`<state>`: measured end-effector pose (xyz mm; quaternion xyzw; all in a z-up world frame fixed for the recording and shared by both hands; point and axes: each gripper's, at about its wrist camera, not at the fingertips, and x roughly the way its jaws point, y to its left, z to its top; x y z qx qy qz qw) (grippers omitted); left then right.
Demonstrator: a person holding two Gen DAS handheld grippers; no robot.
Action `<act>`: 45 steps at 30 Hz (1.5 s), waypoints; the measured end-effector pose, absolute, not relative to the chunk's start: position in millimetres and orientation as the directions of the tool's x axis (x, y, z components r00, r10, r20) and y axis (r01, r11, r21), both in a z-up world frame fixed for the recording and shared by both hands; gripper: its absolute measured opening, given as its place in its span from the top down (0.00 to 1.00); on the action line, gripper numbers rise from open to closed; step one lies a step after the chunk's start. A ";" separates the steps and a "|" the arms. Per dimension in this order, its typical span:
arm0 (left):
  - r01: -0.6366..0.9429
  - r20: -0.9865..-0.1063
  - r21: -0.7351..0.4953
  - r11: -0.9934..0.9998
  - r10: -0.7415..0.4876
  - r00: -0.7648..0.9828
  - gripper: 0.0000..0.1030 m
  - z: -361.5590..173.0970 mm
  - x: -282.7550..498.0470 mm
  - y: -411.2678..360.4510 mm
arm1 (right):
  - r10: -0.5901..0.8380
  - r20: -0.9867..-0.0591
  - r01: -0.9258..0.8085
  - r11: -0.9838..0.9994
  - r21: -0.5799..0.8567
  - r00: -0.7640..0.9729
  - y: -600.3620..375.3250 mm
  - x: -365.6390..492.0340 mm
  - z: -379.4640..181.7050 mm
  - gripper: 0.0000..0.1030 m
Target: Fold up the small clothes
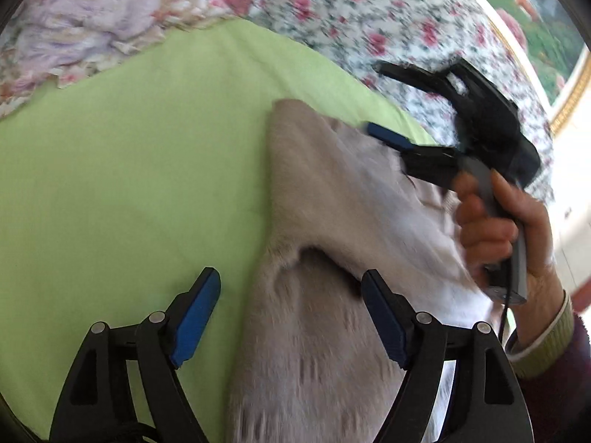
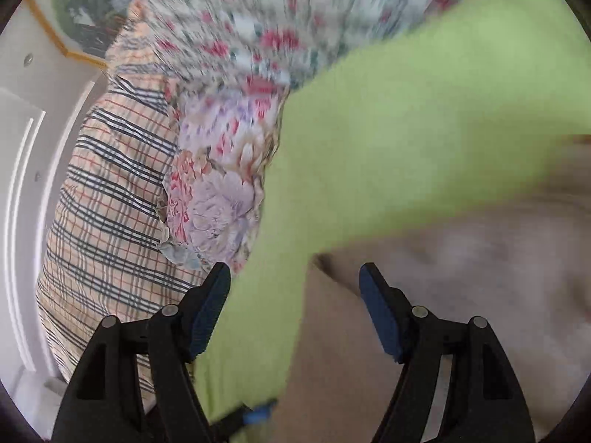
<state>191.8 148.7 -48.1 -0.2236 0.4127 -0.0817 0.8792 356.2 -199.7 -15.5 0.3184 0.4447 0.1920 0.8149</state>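
Observation:
A small beige garment (image 1: 332,192) lies on a light green cloth (image 1: 129,147), spread toward the right. My left gripper (image 1: 290,275) stands open low over the garment's near part, one finger over the green cloth, the other over the fabric. Nothing is pinched between its pads. My right gripper (image 1: 375,98), held by a hand (image 1: 491,221), hovers open above the garment's far right side. In the blurred right wrist view the right gripper (image 2: 293,269) is open over the edge where the garment (image 2: 443,277) meets the green cloth (image 2: 406,110).
A floral bedspread (image 1: 351,11) surrounds the green cloth. A quilt with purple flowers (image 1: 85,11) lies at the far left. A plaid pillow (image 2: 110,203) sits beside it near a white wall (image 2: 22,184). A gold-framed picture (image 1: 535,18) hangs behind the bed.

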 end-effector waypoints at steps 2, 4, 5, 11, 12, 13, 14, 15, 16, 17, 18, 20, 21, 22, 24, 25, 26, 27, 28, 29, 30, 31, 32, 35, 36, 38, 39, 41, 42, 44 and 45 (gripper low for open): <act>-0.024 -0.687 -0.456 0.890 -0.335 0.645 0.23 -41.6 188.8 153.1 | 0.501 -0.654 0.011 0.789 0.614 0.567 -229.5 320.2 -3.9 0.29; -0.033 -0.695 -0.445 0.895 -0.322 0.643 0.23 -36.1 194.2 159.1 | 0.414 -0.685 0.066 0.827 0.558 0.600 -259.7 277.7 6.5 0.29; -0.043 -0.702 -0.437 0.899 -0.311 0.641 0.23 -34.4 200.1 162.4 | 0.365 -0.700 0.100 0.844 0.527 0.613 -273.6 258.5 9.7 0.29; -0.095 -0.750 -0.377 0.921 -0.243 0.615 0.23 -35.3 241.0 171.1 | 0.079 -0.750 0.346 0.852 0.393 0.656 -354.7 136.6 21.9 0.29; -0.101 -0.760 -0.362 0.927 -0.231 0.608 0.23 -36.3 248.4 170.3 | 0.055 -0.754 0.373 0.844 0.386 0.655 -363.1 125.2 20.8 0.31; -0.104 -0.767 -0.348 0.932 -0.219 0.603 0.23 -37.8 252.9 169.7 | 0.053 -0.758 0.385 0.837 0.388 0.650 -368.8 117.5 17.7 0.32; -0.109 -0.775 -0.329 0.938 -0.202 0.599 0.23 -39.6 258.9 168.6 | 0.057 -0.763 0.389 0.834 0.390 0.643 -369.5 114.0 14.4 0.34; -0.113 -0.780 -0.317 0.941 -0.191 0.596 0.23 -41.5 263.0 167.9 | 0.059 -0.770 0.391 0.836 0.386 0.635 -369.7 111.6 10.4 0.38; -0.117 -0.787 -0.305 0.945 -0.181 0.590 0.23 -43.6 267.9 166.5 | 0.062 -0.782 0.385 0.844 0.373 0.620 -367.9 112.0 5.3 0.38; -0.122 -0.796 -0.290 0.949 -0.168 0.581 0.23 -46.2 272.3 164.6 | 0.053 -0.794 0.384 0.855 0.350 0.606 -364.7 113.1 1.1 0.38; -0.126 -0.804 -0.275 0.953 -0.156 0.574 0.23 -49.2 272.7 163.7 | 0.020 -0.813 0.393 0.868 0.303 0.583 -360.6 115.0 -4.6 0.38; -0.126 -0.814 -0.241 0.962 -0.130 0.566 0.23 -53.9 273.9 159.5 | -0.019 -0.824 0.410 0.874 0.262 0.566 -360.7 113.3 -10.6 0.42; -0.121 -0.815 -0.223 0.967 -0.117 0.568 0.23 -54.3 273.9 157.2 | -0.031 -0.823 0.419 0.871 0.257 0.568 -359.8 113.5 -12.1 0.45; -0.118 -0.816 -0.212 0.970 -0.109 0.568 0.23 -54.4 274.1 156.0 | -0.019 -0.822 0.412 0.872 0.265 0.569 -358.8 115.6 -13.1 0.47; -0.118 -0.819 -0.202 0.972 -0.102 0.564 0.23 -55.4 274.2 154.2 | 0.064 -0.807 0.372 0.864 0.339 0.587 -356.0 122.5 -10.1 0.94; -0.119 -0.822 -0.202 0.972 -0.102 0.560 0.23 -54.9 275.2 153.3 | 0.071 -0.787 0.358 0.863 0.356 0.613 -355.4 120.5 -2.1 0.95; -0.117 -0.823 -0.206 0.972 -0.107 0.559 0.23 -53.4 274.7 152.6 | 0.044 -0.761 0.340 0.877 0.340 0.647 -351.4 118.4 13.2 0.95; -0.111 -0.820 -0.209 0.972 -0.112 0.561 0.23 -50.9 274.5 149.7 | 0.011 -0.726 0.321 0.892 0.318 0.688 -348.0 114.9 31.1 0.95; -0.105 -0.815 -0.205 0.973 -0.110 0.569 0.23 -48.1 272.8 147.4 | -0.008 -0.685 0.300 0.903 0.309 0.729 -346.3 110.0 48.0 0.95; -0.101 -0.812 -0.188 0.977 -0.097 0.576 0.23 -46.0 271.2 144.4 | -0.028 -0.668 0.301 0.907 0.296 0.743 -347.3 107.8 55.5 0.95; -0.101 -0.813 -0.169 0.980 -0.081 0.577 0.23 -45.8 270.5 141.8 | -0.056 -0.676 0.316 0.910 0.269 0.735 -348.2 109.7 56.8 0.95; -0.101 -0.815 -0.152 0.983 -0.067 0.575 0.23 -47.2 270.3 139.2 | -0.078 -0.710 0.337 0.913 0.232 0.700 -352.3 113.6 49.3 0.95; -0.100 -0.820 -0.143 0.985 -0.062 0.569 0.23 -49.6 269.6 137.4 | -0.081 -0.738 0.354 0.908 0.222 0.670 -357.2 117.6 39.0 0.95; -0.112 -0.835 -0.097 0.989 -0.020 0.549 0.22 -59.6 271.2 132.5 | -0.075 -0.820 0.404 0.893 0.198 0.568 -369.1 125.2 -1.2 0.95; -0.109 -0.830 -0.081 0.991 -0.007 0.557 0.22 -59.7 269.9 130.4 | -0.082 -0.827 0.413 0.891 0.189 0.556 -371.1 122.6 -8.1 0.95; -0.104 -0.827 -0.054 0.993 0.014 0.563 0.22 -58.8 267.9 127.5 | -0.078 -0.821 0.427 0.880 0.210 0.565 -374.9 116.5 -15.5 0.95; -0.101 -0.826 -0.043 0.994 0.021 0.563 0.22 -58.7 267.7 125.6 | -0.084 -0.819 0.438 0.873 0.215 0.568 -376.3 114.2 -15.3 0.95; -0.100 -0.828 -0.035 0.994 0.027 0.560 0.22 -57.8 265.6 125.1 | -0.084 -0.814 0.459 0.857 0.236 0.575 -377.7 108.5 -10.0 0.93; -0.100 -0.830 -0.032 0.994 0.030 0.557 0.22 -57.3 264.5 125.3 | -0.090 -0.812 0.469 0.851 0.239 0.577 -376.9 104.8 -6.2 0.91; -0.106 -0.836 -0.027 0.994 0.035 0.547 0.22 -54.7 256.7 127.0 | -0.100 -0.795 0.471 0.846 0.248 0.599 -372.0 93.9 4.8 0.91; -0.110 -0.837 -0.031 0.993 0.034 0.547 0.22 -53.0 250.3 128.4 | -0.095 -0.782 0.465 0.845 0.264 0.616 -367.7 84.3 11.0 0.91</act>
